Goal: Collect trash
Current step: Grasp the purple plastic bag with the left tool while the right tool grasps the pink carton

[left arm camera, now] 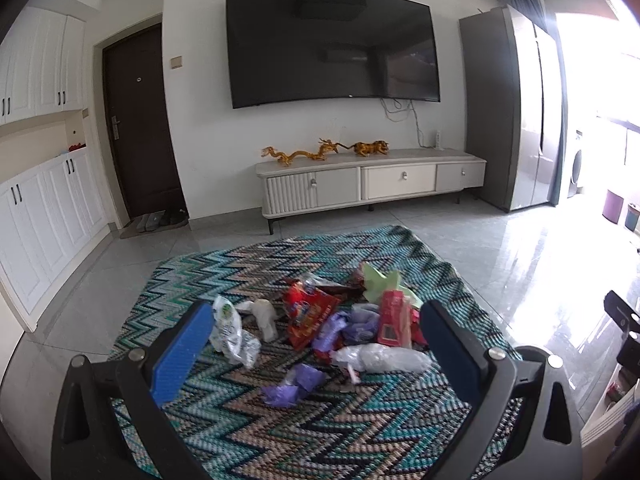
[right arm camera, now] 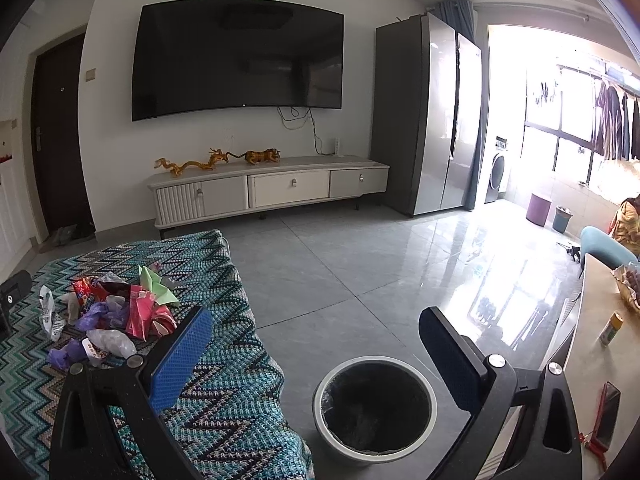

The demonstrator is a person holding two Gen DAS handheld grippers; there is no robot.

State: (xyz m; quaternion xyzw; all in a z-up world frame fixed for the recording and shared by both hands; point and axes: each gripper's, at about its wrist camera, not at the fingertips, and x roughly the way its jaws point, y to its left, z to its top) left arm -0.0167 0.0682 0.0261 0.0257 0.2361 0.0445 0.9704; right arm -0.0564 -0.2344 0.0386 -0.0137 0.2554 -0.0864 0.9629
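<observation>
The left tool point(left arm camera: 316, 334) hung wide open and empty, the wrapper pile point(left arm camera: 340, 320) just beyond its tips. The right tool point(right arm camera: 316, 344), equally open and empty, hovered over the trash bin point(right arm camera: 374, 406), the pile to its far left.

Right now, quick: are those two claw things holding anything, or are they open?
Left gripper: open, holding nothing, above the trash pile.
Right gripper: open, holding nothing, with the bin below it.
</observation>
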